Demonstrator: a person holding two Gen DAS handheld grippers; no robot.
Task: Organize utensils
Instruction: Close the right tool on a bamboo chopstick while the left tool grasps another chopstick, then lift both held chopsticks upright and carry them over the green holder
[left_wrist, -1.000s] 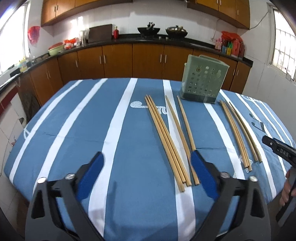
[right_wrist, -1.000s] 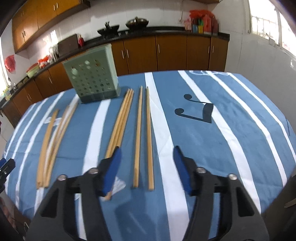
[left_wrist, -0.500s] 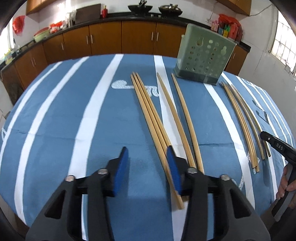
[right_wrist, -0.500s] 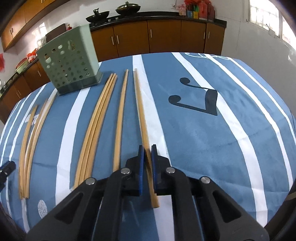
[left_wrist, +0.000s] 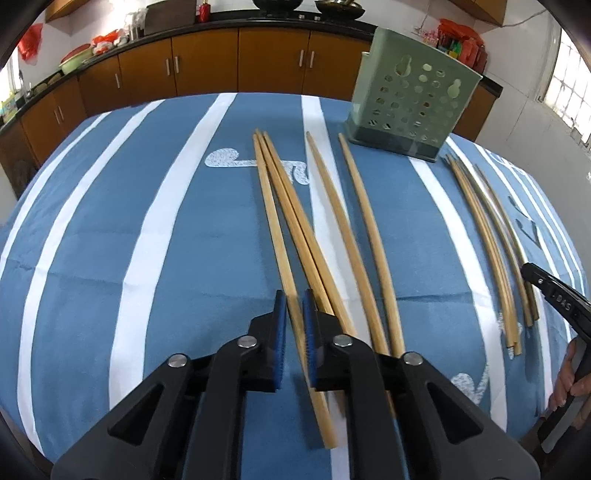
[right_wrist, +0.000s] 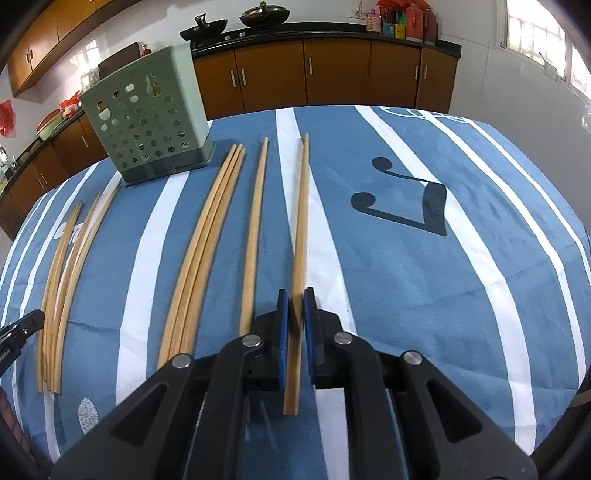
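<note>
Left tongs clenched on the leftmost chopstick of a three-stick bundle mid-surface. Right tongs clenched on the rightmost chopstick. Bare blue striped cloth right of it out to the surface edge. Green perforated holder upright at far side; chopsticks are pale wood, lying lengthwise.

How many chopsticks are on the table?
10, though distant ones overlap: leftmost chopstick in left gripper, two beside it, two loose singles; right of the utensil holder, a bundle of three, one single, rightmost chopstick in right gripper.
</note>
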